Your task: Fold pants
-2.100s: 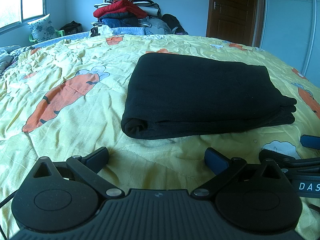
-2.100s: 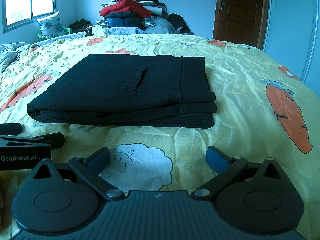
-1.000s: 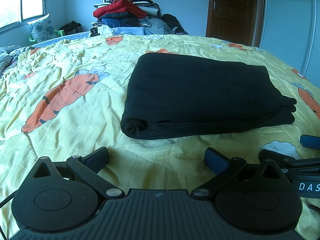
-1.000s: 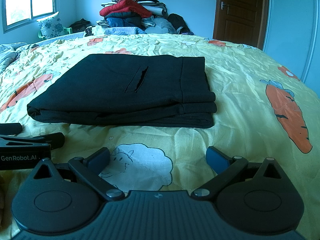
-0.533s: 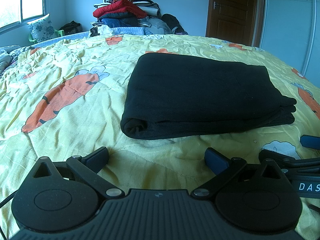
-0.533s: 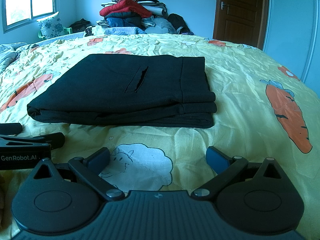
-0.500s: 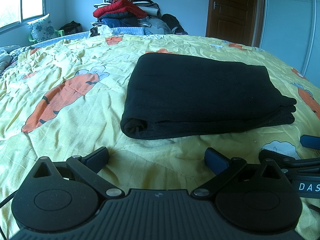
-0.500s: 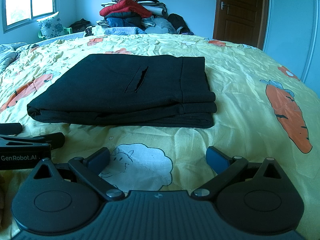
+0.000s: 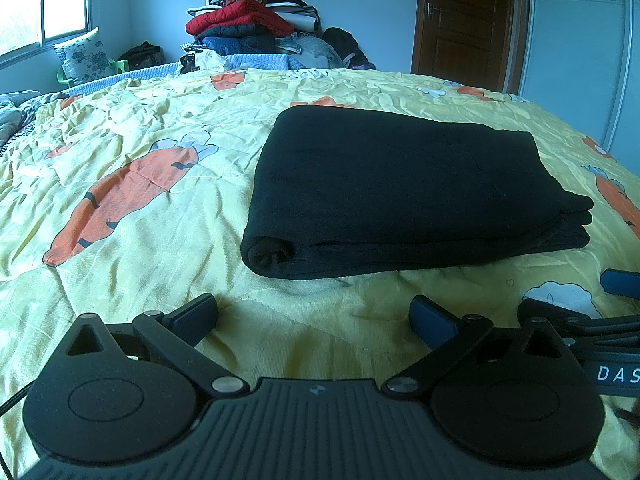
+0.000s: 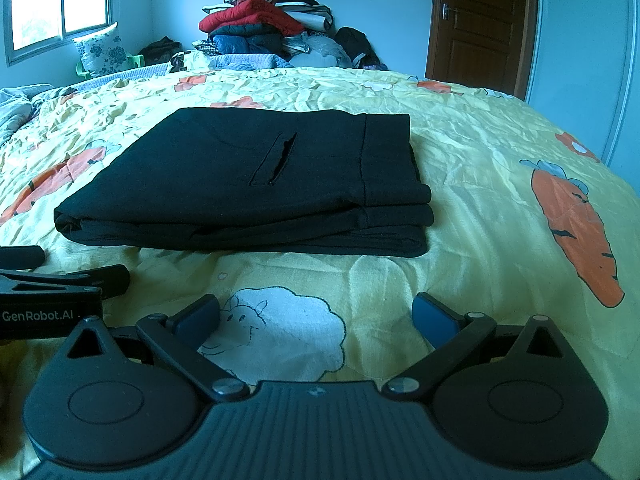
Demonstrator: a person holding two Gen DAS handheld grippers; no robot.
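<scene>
A: How far along would you say this is?

B: Close to finished, by the look of it. The black pants lie on the bed as a compact rectangle of several stacked layers, just beyond both grippers and touched by neither.

A: And the grippers themselves?

B: The left gripper has its fingers spread wide with only yellow quilt between them. The right gripper is the same: parted, empty, low over the bed near the bundle's front edge.

A: Anything left to do?

B: Little, I'd judge. Maybe squaring the layers at the right end, where the edges step out slightly. Otherwise the fold looks done.

A: Do the two views differ much?

B: They do. The left wrist view shows the rolled, rounded fold at the near left corner and a plain top surface. The right wrist view shows what that one misses: a slit pocket on the top layer and the waistband running along the right end, with the layer edges stacked beneath it. Each view also catches the other gripper at its side edge.

A: And behind?

B: A pile of clothes at the far wall and a wooden door at the far right.
</scene>
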